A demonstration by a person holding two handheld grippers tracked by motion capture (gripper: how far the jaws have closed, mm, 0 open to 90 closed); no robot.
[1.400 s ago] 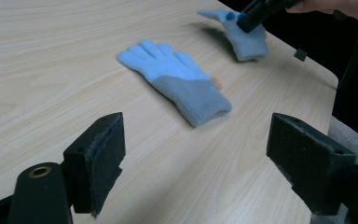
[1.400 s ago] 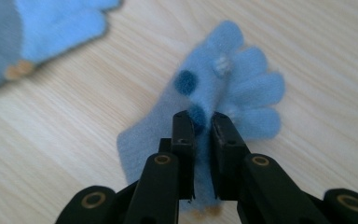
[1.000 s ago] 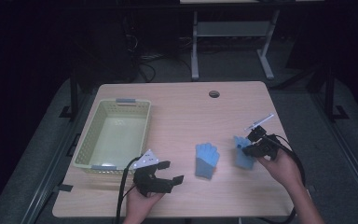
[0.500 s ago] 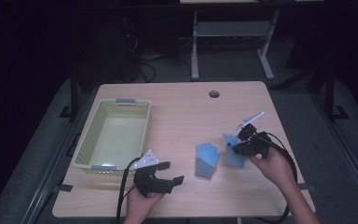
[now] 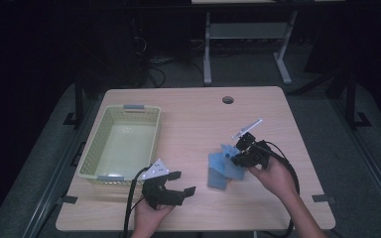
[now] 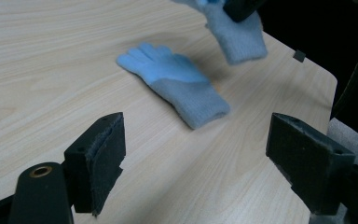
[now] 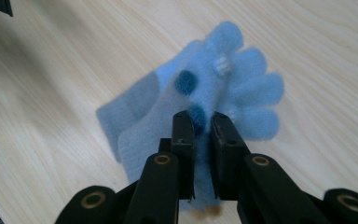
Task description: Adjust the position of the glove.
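Right gripper [image 7: 200,123] clamped on one blue knitted glove [image 7: 223,88]; second blue knitted glove [image 6: 177,84] and pale green plastic basket [image 5: 87,163] by the table's left edge wait; left gripper [image 6: 191,154] apart

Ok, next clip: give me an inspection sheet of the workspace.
Surface: wooden table, round hole near the far edge.
Job's things: one blue glove flat on the table; second glove pinched in the right gripper.
Clutter: pale green basket at left, nothing inside it.
Grippers: right shut on the second glove; left gripper open, holding nothing.
Cables: one black cable trails from each gripper.
Surroundings: dark room, metal frame beyond the table.
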